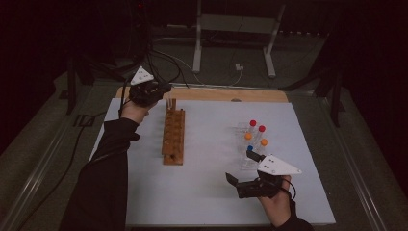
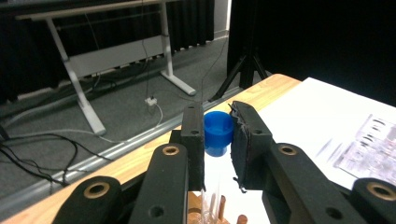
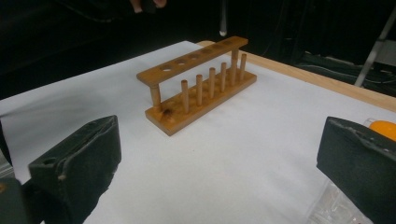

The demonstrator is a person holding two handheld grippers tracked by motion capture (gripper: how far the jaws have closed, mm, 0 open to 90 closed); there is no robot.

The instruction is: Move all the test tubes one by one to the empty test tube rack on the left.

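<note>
While the white sheet on the table [image 1: 202, 192] carries the whole job, the work in hand reads as loading capped tubes into the wooden rack [image 1: 173, 135], and the present step looks like the delivery of one tube to the rack's far end. The rack lies lengthwise left of centre, its row of holes and its pegs running away from the person; the remaining tubes [image 1: 253, 139], with red, orange and blue caps, lie grouped on the sheet to the right, well apart from it. The left forearm reaches up along the table's left side, so the left gripper [image 1: 146, 91] hangs over the rack's far end with its jaws pointing down. Its jaws are clenched on the blue-capped tube [image 2: 218, 132], the pads gripping just below the cap, the clear glass hanging toward the rack; from the right gripper view its rounded tip [image 3: 223, 31] sits just above the top board. The next move, I judge, calls for lining that tip up with a far hole, lowering straight, then letting go. The right gripper [image 1: 245, 168] rests low near the person, just beside the lying tubes, jaws spread wide and holding nothing.
</note>
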